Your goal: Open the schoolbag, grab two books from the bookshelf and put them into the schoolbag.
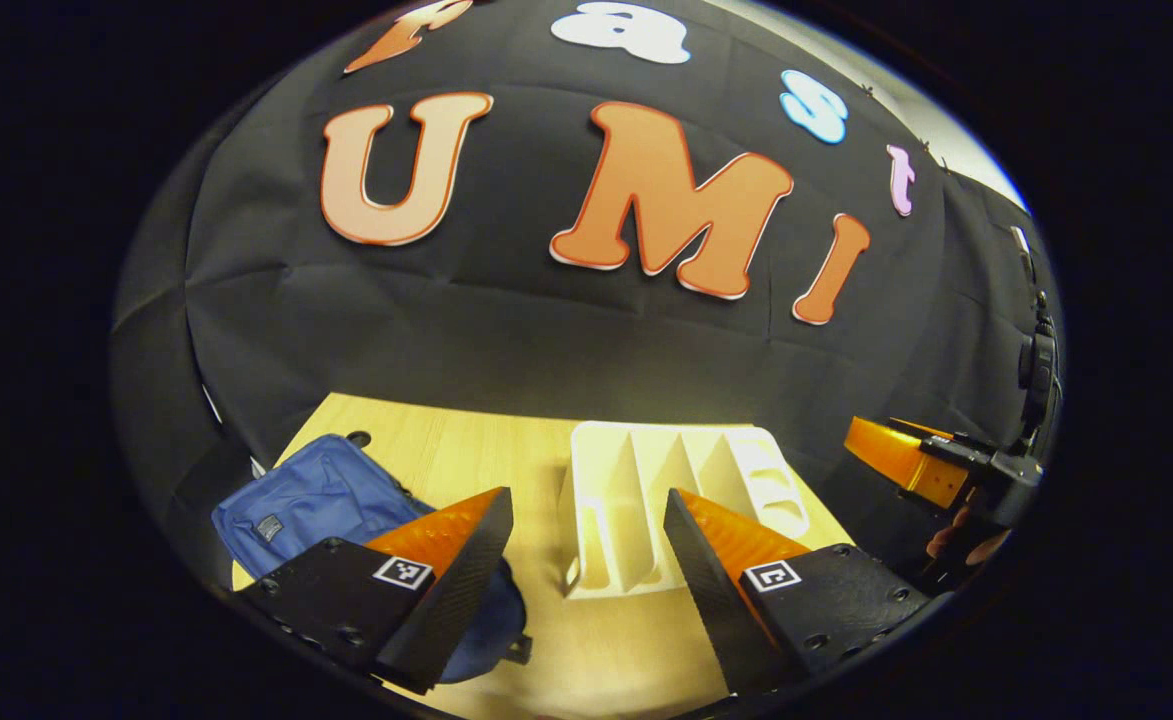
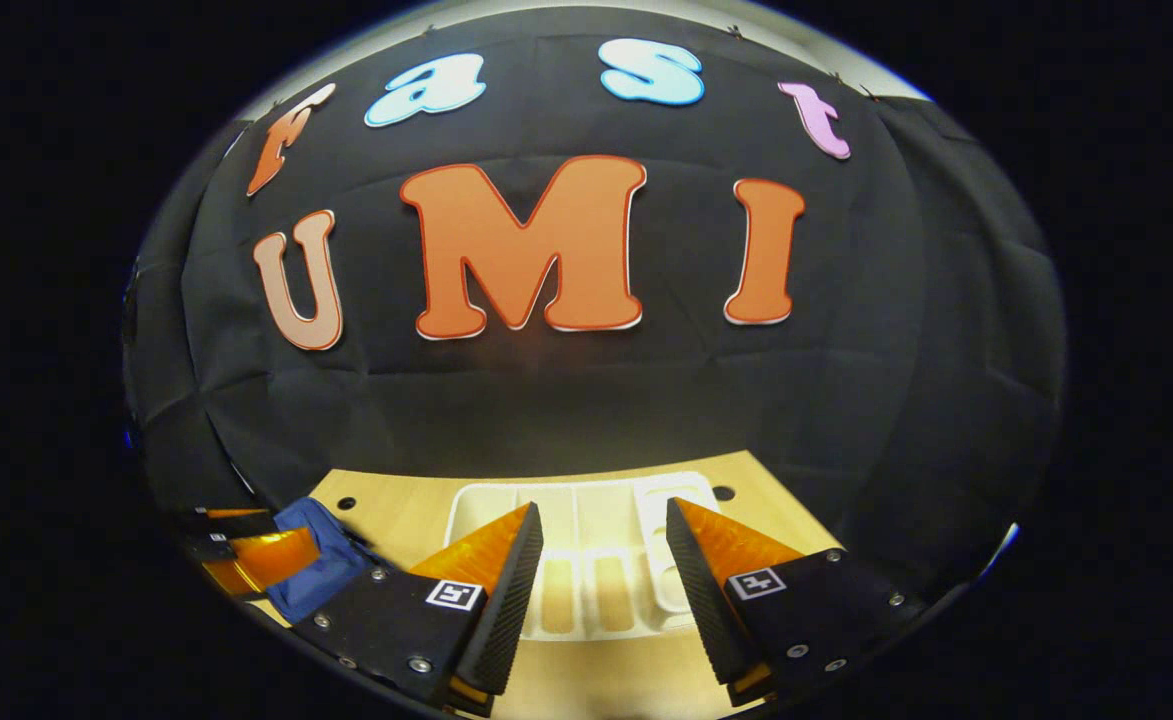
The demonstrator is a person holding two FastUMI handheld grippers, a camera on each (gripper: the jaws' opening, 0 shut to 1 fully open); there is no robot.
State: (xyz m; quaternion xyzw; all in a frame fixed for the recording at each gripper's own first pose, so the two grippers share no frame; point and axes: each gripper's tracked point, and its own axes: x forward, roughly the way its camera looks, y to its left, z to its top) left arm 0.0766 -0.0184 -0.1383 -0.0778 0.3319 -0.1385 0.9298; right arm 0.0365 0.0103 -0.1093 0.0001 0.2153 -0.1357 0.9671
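Left hand-held gripper (image 1: 588, 560) and right hand-held gripper (image 2: 604, 570) hovering spread; blue schoolbag (image 1: 311, 500) lying beside white bookshelf (image 1: 666, 500) on tabletop (image 1: 486, 450).

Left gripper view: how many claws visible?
2. The left claw is at the bottom, open, its fingers framing the white rack. The right claw is at the right edge, beyond the rack, held by a hand.

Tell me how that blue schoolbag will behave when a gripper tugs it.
The blue schoolbag lies slumped and creased on the wooden table, so it is probably soft and floppy. Tugged at one spot, it would likely fold or drag rather than lift whole.
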